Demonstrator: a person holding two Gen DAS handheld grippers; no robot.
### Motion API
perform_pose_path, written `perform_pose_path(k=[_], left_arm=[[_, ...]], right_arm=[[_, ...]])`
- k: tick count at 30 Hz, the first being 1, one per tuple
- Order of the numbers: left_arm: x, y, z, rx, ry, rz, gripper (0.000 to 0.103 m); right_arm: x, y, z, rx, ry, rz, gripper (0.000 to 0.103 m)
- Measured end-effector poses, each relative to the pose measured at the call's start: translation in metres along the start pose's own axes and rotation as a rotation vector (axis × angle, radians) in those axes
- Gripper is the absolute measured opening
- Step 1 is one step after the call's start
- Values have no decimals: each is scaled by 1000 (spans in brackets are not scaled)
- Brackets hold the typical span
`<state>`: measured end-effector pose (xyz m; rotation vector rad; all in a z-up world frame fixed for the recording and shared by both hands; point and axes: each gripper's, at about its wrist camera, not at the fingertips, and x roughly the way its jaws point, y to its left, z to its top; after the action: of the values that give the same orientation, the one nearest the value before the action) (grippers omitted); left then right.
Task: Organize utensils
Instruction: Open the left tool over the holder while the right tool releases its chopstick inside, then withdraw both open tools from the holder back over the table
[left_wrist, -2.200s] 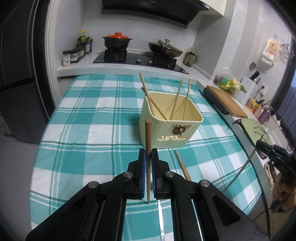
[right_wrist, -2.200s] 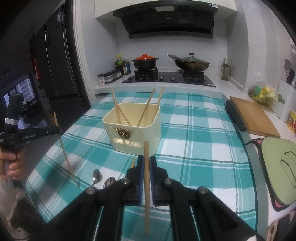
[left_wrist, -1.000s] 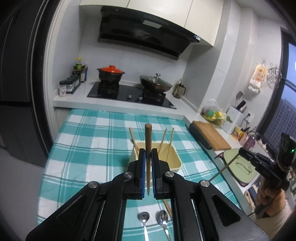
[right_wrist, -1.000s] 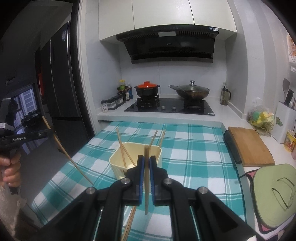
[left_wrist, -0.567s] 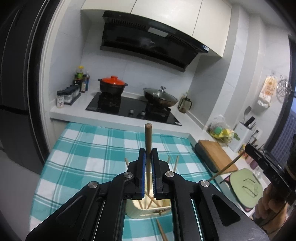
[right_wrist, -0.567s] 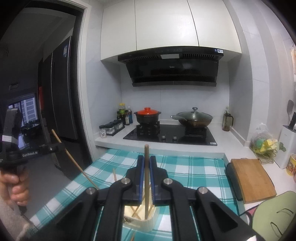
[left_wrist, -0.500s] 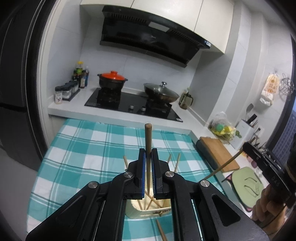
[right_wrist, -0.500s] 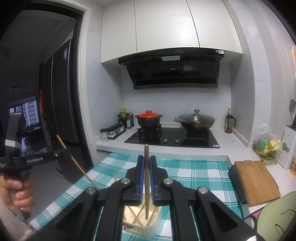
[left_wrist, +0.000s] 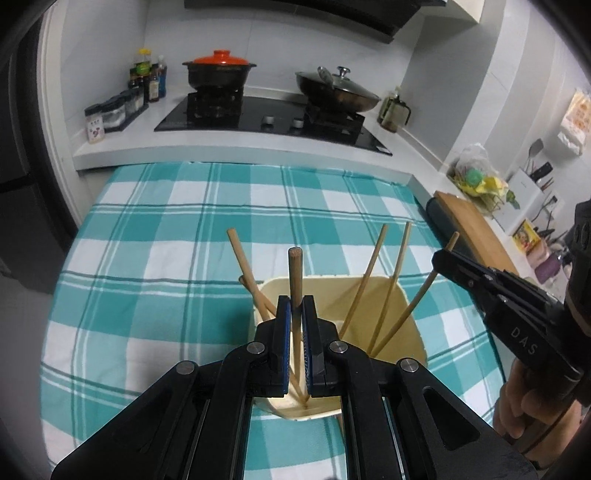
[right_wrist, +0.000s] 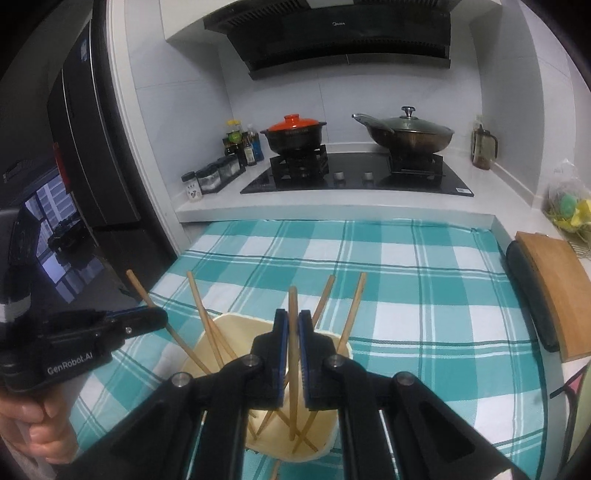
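Left gripper (left_wrist: 295, 332) clamps a chopstick (left_wrist: 294, 280), right gripper (right_wrist: 292, 347) clamps another (right_wrist: 293, 332), both w/ tips inside the cream bin (left_wrist: 402, 306). Approx four already stand in it; release left, maybe more underneath

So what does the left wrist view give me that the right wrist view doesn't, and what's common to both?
Only the left wrist view shows the knife block on the far right counter and the right tongs from outside, shut on a chopstick that slants into the bin.

Only the right wrist view shows the range hood, the fridge and the left tongs from outside.

Both show the cream bin holding chopsticks, the checked cloth, the red-lidded pot and the wok.
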<state>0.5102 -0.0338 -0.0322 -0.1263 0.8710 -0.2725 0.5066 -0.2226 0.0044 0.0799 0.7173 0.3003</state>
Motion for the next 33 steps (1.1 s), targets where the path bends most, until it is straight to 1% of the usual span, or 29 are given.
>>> perform_pose_path(k=[2, 3, 4, 5, 6, 7, 9, 12, 14, 16, 19, 20, 22, 25, 27, 30, 33], left_arm=[[1, 2, -1, -13, 3, 16, 8], [-2, 3, -3, -19, 2, 5, 20], [-8, 5, -4, -21, -8, -5, 39], [-16, 7, -8, -19, -26, -1, 49], [-27, 9, -11, -9, -49, 13, 61], [-37, 11, -17, 15, -69, 29, 63], [-60, 14, -35, 88, -85, 64, 64], [-93, 23, -83, 195, -81, 119, 73], [-111, 27, -123, 235, -64, 137, 75], [-125, 29, -165, 255, -31, 145, 75], [-139, 22, -218, 255, -18, 131, 75], [-141, 18, -230, 246, -15, 121, 76], [-142, 8, -253, 213, -5, 86, 76], [-138, -7, -274, 166, 0, 22, 76], [-132, -16, -282, 156, -2, -1, 76], [-121, -27, -289, 169, 34, 13, 76], [-118, -32, -298, 183, 56, 4, 76]], right_arm=[[7, -1, 1, 10, -2, -9, 10], [10, -1, 2, 14, 1, -25, 22], [11, -2, 3, 22, -1, -40, 33], [8, -3, 3, 38, -11, -44, 50], [3, -4, 3, 57, -32, -36, 52], [-3, -4, 1, 70, -48, -34, 52], [-18, -3, -4, 63, -57, -36, 52], [-54, 3, -29, 3, -71, -13, 53], [-81, 6, -60, -56, -71, -6, 54], [-105, 5, -101, -129, -50, -41, 54], [-133, 4, -157, -197, -15, -147, 54], [-142, 3, -178, -206, -6, -186, 54], [-157, -1, -209, -167, 13, -238, 54], [-169, -11, -239, -28, 43, -238, 54], [-170, -14, -248, 46, 43, -240, 54], [-173, -15, -256, 121, 31, -225, 54], [-175, -8, -261, 116, 23, -214, 54]])
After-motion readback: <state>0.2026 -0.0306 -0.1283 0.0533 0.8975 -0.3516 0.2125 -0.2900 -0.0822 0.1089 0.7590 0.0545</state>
